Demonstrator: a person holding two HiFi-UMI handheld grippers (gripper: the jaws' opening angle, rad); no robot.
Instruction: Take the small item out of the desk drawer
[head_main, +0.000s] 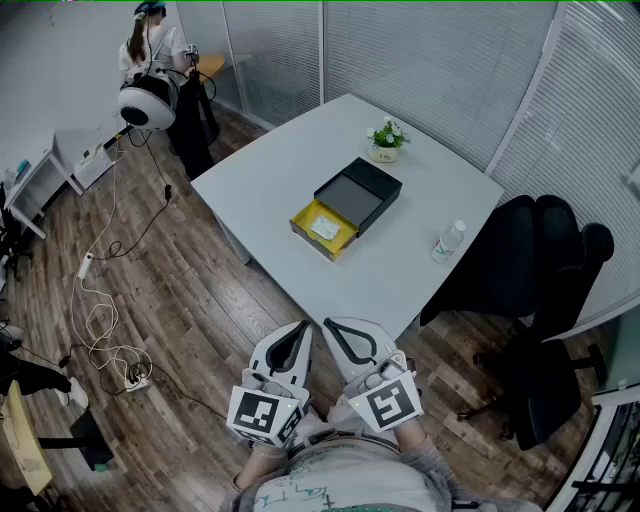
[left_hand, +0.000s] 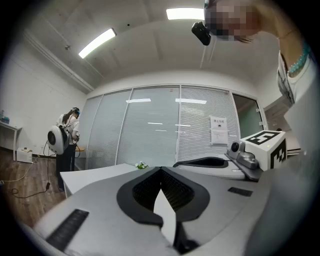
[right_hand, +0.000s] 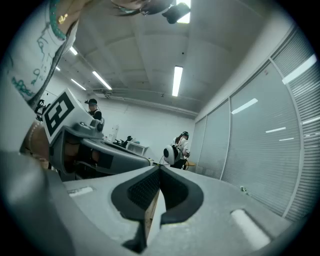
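Note:
On the white table lies a black box with its yellow drawer pulled out toward me. A small white item rests inside the drawer. Both grippers hang side by side over the wooden floor, short of the table's near corner and well away from the box. My left gripper is shut with nothing between its jaws; in the left gripper view the tips meet. My right gripper is shut and empty too, its tips touching in the right gripper view.
A small potted plant stands at the table's far side and a clear bottle near its right edge. A black office chair sits at the right. Cables trail over the floor at left. A person stands far left.

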